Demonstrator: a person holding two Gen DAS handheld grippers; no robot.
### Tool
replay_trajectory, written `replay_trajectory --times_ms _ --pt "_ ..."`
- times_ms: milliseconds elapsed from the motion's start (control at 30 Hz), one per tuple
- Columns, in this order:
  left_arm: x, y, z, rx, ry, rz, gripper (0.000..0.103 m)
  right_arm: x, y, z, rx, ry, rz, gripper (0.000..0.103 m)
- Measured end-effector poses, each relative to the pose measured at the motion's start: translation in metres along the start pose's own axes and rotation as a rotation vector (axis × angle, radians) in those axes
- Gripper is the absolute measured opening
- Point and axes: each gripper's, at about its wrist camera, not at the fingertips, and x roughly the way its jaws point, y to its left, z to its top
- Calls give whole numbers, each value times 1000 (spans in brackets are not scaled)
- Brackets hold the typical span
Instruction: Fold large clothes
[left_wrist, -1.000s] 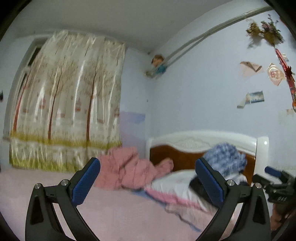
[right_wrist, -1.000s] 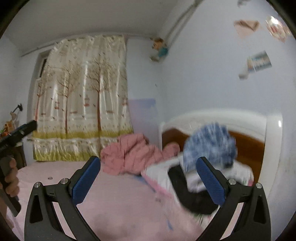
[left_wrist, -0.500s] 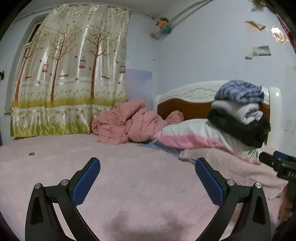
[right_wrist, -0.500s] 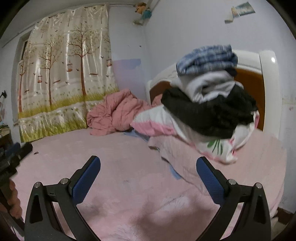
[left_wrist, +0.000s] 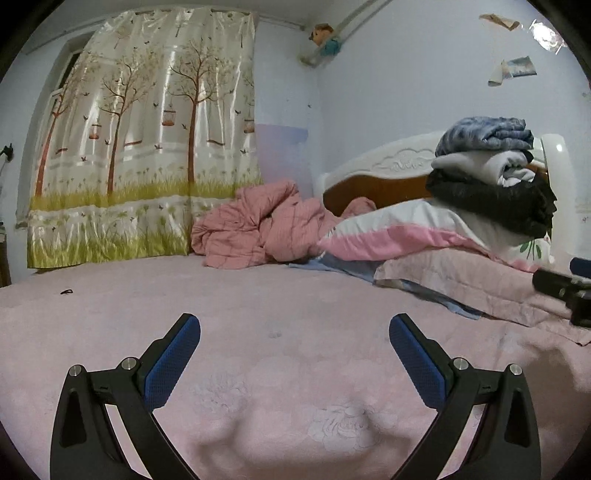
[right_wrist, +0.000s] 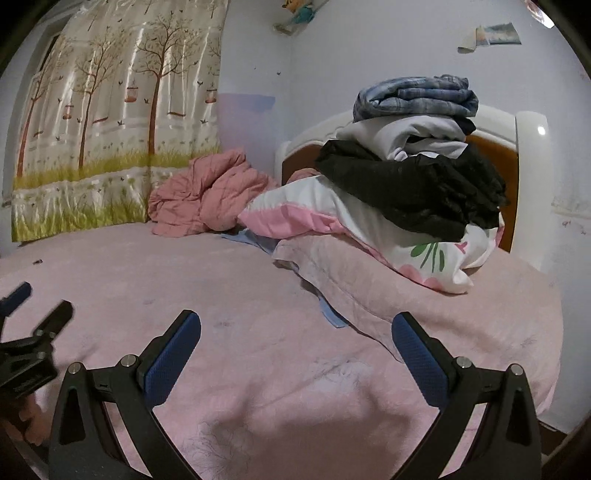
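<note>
- The left gripper (left_wrist: 294, 328) hovers low over the pink bedspread (left_wrist: 280, 369), its blue-padded fingers (left_wrist: 173, 358) spread wide and released, with nothing between them.
- The right gripper (right_wrist: 296, 328) hangs over the same bedspread (right_wrist: 258, 295) closer to the pillow, fingers (right_wrist: 419, 360) likewise splayed apart and empty.
- Each gripper shows at the edge of the other's view: the right one as a dark shape at the far right of the left wrist view, the left one at the lower left of the right wrist view.
- The stack of folded clothes (right_wrist: 413, 155) sits on the white-and-pink pillow (right_wrist: 332, 214), against the headboard (right_wrist: 495, 158): a blue plaid garment (right_wrist: 413, 98) on top, a pale grey-white one (right_wrist: 402, 138) under it, a black one (right_wrist: 417, 188) at the bottom.
- That pillow lies on a flatter dusty-pink pillow (right_wrist: 369, 280), and a strip of blue cloth (right_wrist: 332, 314) pokes out from under the flat one.
- A crumpled pink quilt (left_wrist: 258, 229) is heaped beside the pillow, away from the stack, between the headboard and the tree-print curtain (left_wrist: 140, 147).
- A small dark object (left_wrist: 66, 291) lies on the bedspread well apart from the pillow, below the curtain; I cannot tell what it is.
- Above the headboard, paper pictures (right_wrist: 491, 35) are stuck on the pale blue wall.
</note>
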Motion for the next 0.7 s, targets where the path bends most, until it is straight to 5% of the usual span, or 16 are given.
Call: replay_trajectory --times_ms 700 --pt "-7 6 5 -6 -31 4 103 11 8 -3 -67 42 -37 103"
